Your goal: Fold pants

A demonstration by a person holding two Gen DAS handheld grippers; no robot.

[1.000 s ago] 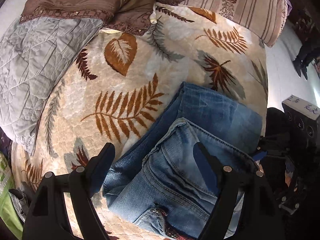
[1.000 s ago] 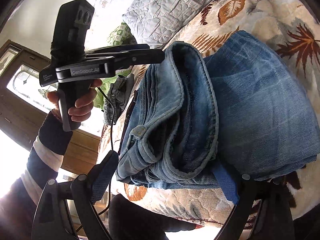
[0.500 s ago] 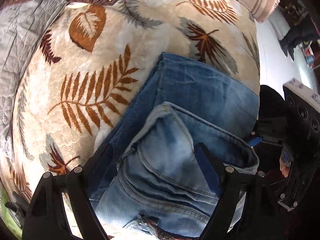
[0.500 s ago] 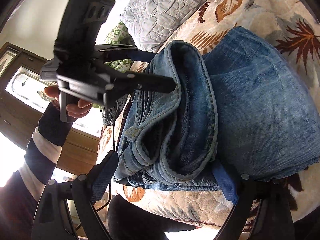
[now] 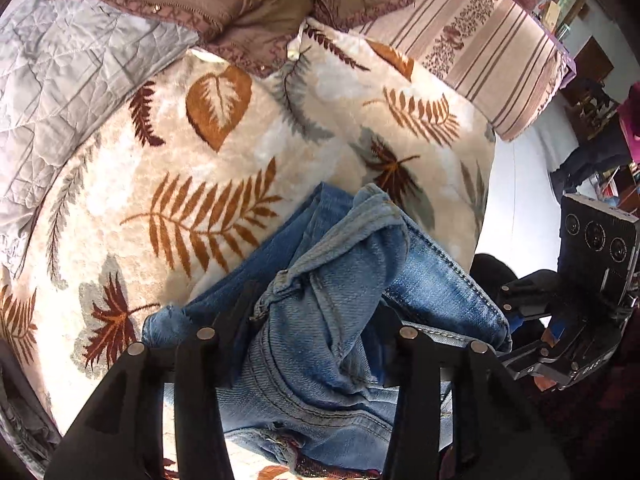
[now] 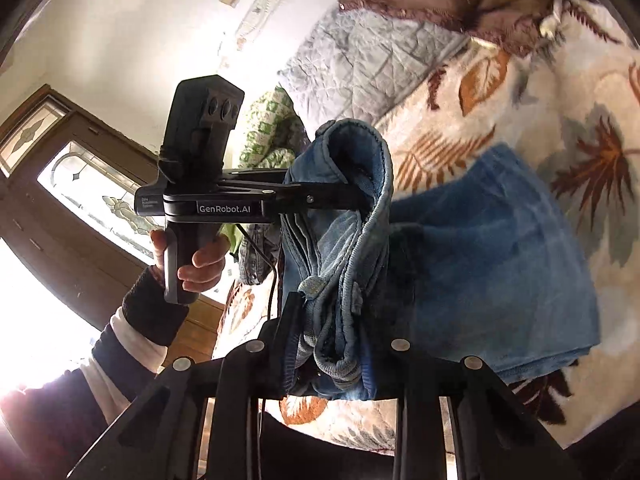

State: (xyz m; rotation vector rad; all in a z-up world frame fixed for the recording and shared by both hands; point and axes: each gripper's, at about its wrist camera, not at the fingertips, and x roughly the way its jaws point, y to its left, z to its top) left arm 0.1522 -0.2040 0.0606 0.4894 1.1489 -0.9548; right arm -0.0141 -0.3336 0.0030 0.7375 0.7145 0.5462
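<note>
Blue denim pants [image 5: 340,280] lie partly folded on a leaf-patterned blanket [image 5: 224,168]. My left gripper [image 5: 316,312] is shut on the waistband end and lifts a bunched ridge of denim. My right gripper [image 6: 344,320] is shut on the same thick waistband bundle [image 6: 348,240], raised off the bed. The folded leg part [image 6: 500,260] stays flat on the blanket [image 6: 520,92]. The left gripper also shows in the right wrist view [image 6: 352,196], clamped on the denim from the left. The right gripper shows at the right of the left wrist view [image 5: 520,316].
A grey quilt [image 5: 68,92], a brown cushion [image 5: 224,4] and a striped pillow [image 5: 480,52] lie at the head of the bed. The bed edge and white floor [image 5: 520,200] are to the right. A wooden door with glass [image 6: 92,192] stands behind the person's hand.
Both grippers have gone from open beside the pants to shut on the waistband end. That end is lifted off the bed and bunched up, while the leg part stays down.
</note>
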